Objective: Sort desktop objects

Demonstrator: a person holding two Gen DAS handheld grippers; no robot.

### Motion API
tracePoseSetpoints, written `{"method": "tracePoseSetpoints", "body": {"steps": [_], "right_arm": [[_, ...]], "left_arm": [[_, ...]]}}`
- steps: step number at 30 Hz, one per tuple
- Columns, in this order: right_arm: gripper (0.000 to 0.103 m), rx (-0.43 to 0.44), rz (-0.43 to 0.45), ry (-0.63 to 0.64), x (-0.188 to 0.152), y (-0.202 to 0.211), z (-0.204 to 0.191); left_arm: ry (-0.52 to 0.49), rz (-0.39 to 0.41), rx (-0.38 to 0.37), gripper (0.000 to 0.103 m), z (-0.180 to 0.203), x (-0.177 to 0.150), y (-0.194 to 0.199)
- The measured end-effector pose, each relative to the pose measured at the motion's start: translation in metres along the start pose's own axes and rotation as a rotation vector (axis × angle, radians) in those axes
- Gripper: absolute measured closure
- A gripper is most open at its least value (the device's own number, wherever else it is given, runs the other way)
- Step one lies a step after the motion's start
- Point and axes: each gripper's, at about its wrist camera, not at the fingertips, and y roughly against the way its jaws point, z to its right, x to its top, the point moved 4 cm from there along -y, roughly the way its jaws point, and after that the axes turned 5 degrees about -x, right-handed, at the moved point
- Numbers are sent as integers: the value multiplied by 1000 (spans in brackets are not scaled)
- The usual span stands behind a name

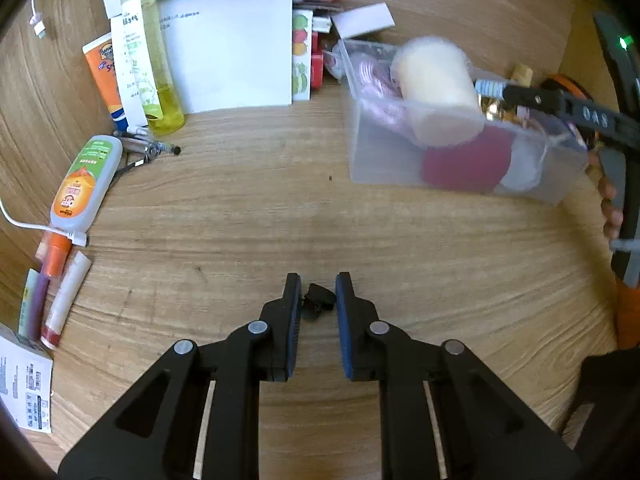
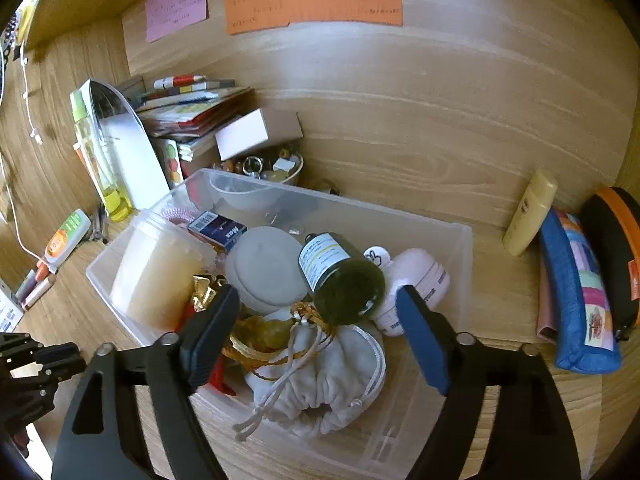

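**Two grippers at work over a cluttered wooden desk**

The left gripper (image 1: 317,294) points down at the bare wooden desk (image 1: 240,220), its blue-padded jaws drawn narrow around a small black object (image 1: 318,299) that sits between the tips; whether the pads press on it cannot be told. To its right, a clear plastic bin (image 2: 452,240) holds the sorted items: a tub of pale yellow contents (image 2: 156,272), a grey round case (image 2: 266,266), a dark green bottle (image 2: 344,280) lying tilted, a pink and white jar (image 2: 416,284), a white drawstring pouch (image 2: 332,376) and a small blue box (image 2: 218,232). The right gripper (image 2: 316,334) hangs over the bin's near side with its jaws spread wide; nothing is clamped between them. Along the desk's left edge lie an orange and white tube (image 1: 86,184), two lip balm sticks (image 1: 64,296) and a white cable (image 1: 24,220). A tall yellow spray bottle (image 1: 150,64) stands against white papers (image 1: 232,52). Right of the bin, a blue pencil case (image 2: 580,300) leans beside a cream bottle (image 2: 528,216).
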Motion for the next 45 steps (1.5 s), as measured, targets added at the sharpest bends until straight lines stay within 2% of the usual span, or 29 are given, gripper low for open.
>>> {"method": "tracePoseSetpoints", "body": {"steps": [2,8,11,13,19,24,27,35,38,42,45], "right_arm": [[20,-1,17,1,2,5,1],[18,11,30,-27,6,13,8],[16,33,35,-58,7,16,14],[14,12,40,-62,7,17,18],[12,-6,37,-58,8,21,26],[12,-87,70,-48,13,37,38],[7,-82,98,-61,13,54,47],[1,-114,141,-56,-5,89,50],[1,-110,141,-52,-13,98,47],[1,-107,147,-41,-21,110,41],[1,-108,155,-34,-25,119,36]], "left_arm": [[4,24,-10,87,2,10,6],[-20,124,-115,87,24,61,31],[-44,135,-191,87,39,84,32],[-69,125,-220,87,52,98,27],[-151,121,-248,87,92,131,3],[-180,103,-287,87,115,146,-16],[-201,96,-302,87,127,151,-23],[-261,79,-256,87,146,150,-42],[-267,77,-251,82,149,146,-42],[-263,105,-240,59,146,139,-31],[-268,139,-222,56,147,136,-17]]}}
